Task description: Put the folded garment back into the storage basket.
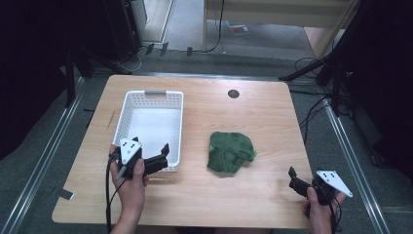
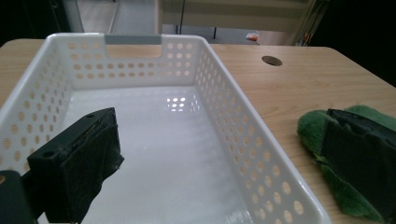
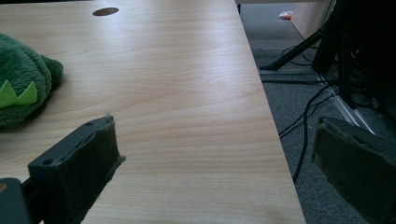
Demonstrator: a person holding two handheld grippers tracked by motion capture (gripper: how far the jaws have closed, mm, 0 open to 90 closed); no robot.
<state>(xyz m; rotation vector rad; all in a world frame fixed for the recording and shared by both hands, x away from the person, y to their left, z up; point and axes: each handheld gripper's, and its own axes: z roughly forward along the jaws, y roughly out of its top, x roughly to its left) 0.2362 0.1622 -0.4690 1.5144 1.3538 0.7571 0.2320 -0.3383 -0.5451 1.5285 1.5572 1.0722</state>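
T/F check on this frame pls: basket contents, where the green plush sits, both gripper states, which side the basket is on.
1. The white basket is empty. True.
2. The green plush toy lies inside the basket. False: it lies on the table, to the right of the basket and apart from it.
3. The left gripper is open, at the basket's near end. True.
4. The right gripper is shut on the plush toy. False: it is open near the table's right front corner and holds nothing.
5. The basket stands on the table's right half. False: it stands on the left half.
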